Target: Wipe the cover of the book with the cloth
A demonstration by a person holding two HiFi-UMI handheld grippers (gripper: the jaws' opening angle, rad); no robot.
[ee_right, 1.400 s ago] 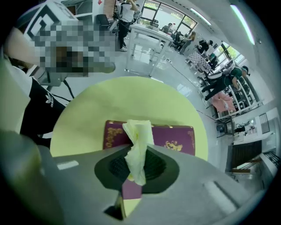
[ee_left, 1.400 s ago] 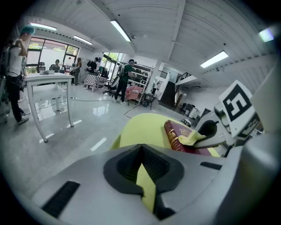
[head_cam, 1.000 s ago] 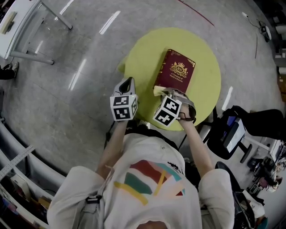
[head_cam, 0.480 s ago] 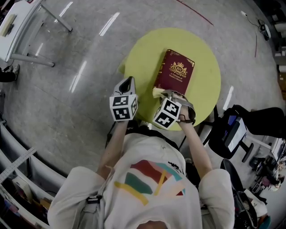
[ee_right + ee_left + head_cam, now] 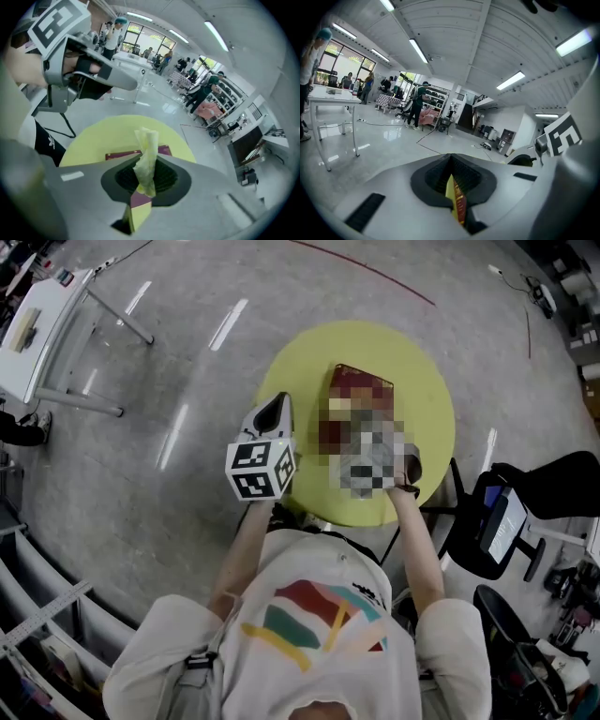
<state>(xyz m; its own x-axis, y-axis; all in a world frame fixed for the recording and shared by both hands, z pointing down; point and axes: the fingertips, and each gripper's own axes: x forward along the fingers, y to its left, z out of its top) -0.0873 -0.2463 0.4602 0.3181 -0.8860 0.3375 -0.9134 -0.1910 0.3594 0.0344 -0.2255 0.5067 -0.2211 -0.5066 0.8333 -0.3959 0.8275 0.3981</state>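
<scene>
Left gripper [image 5: 456,202]: jaws are fully closed with nothing between them; only a thin slit remains, through which yellow and maroon show. In the head view this gripper [image 5: 276,411] is positioned over the near left edge of the round yellow worktop [image 5: 302,379], left of the book [image 5: 362,382] and apart from it.

Right gripper [image 5: 145,174]: jaws are clamped on the cloth [image 5: 146,149], a pale, crumpled strip that projects beyond the jaw tips. The gripper points steeply down at the worktop [image 5: 92,140], with the cloth over the book [image 5: 116,155]. Contact between cloth and cover cannot be confirmed.

Book: maroon cover, lying flat on the worktop, right of centre. In the head view only its far edge is readable.

Surroundings: grey floor [image 5: 187,352] around the worktop; a white table [image 5: 45,317] stands far left; a black chair [image 5: 525,507] stands near right.
</scene>
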